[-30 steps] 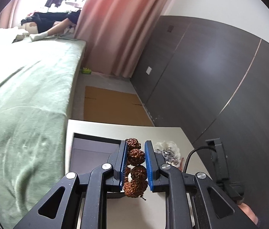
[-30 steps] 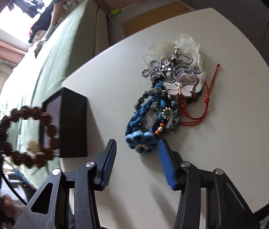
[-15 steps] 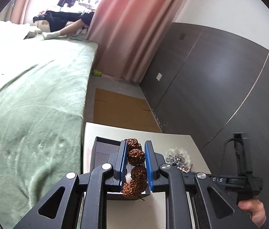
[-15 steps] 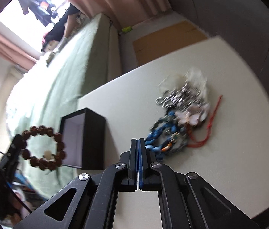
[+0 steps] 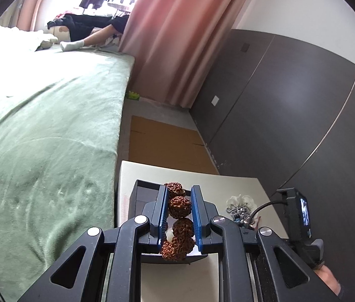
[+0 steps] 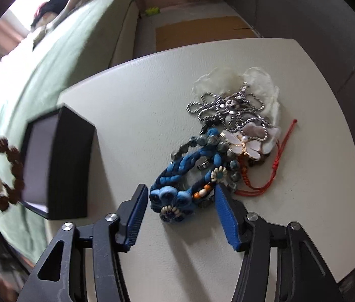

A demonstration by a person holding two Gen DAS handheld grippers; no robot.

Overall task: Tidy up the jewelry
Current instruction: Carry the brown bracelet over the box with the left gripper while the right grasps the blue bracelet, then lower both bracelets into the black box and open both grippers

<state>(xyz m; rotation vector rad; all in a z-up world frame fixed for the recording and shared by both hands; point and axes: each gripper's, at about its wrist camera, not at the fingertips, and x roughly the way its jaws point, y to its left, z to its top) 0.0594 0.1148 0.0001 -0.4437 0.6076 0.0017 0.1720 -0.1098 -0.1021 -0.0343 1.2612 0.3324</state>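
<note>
- left wrist view: the left hand-held gripper [image 5: 178, 216] is clamped narrow on a bracelet of knobbly brown seed beads [image 5: 179, 202], holding it edge-on above the open black square box with a pale lining [image 5: 144, 193] on the off-white bench [image 5: 230, 185].
- compared with a second ago, the view here has swung a little toward the green-covered bed [image 5: 46, 130], and the box looks a touch farther off; the grip itself looks unchanged. i'd say the bracelet is ready to go into the box but is not yet in it.
- count here: one bracelet held, with four brown beads and one pale bead showing between the pads; one box.
- right wrist view: the right hand-held gripper [image 6: 181, 210] has just been opening again after snapping fully together half a second ago. its jaws now stand wide, either side of the blue fabric flower end of a braided blue bracelet [image 6: 177, 176]; i see no pad pressing on it.
- that reads to me as a fresh try at picking up the blue piece, which lies on the bench in the tangle.
- count in the tangle: one braided blue bracelet, one silver ball chain [image 6: 230, 107], one red cord [image 6: 275, 161], one white butterfly charm [image 6: 245, 146], one strand of grey-green stone beads [image 6: 192, 143] and some white fluff [image 6: 227, 79]; any more i can't untangle by eye.
</note>
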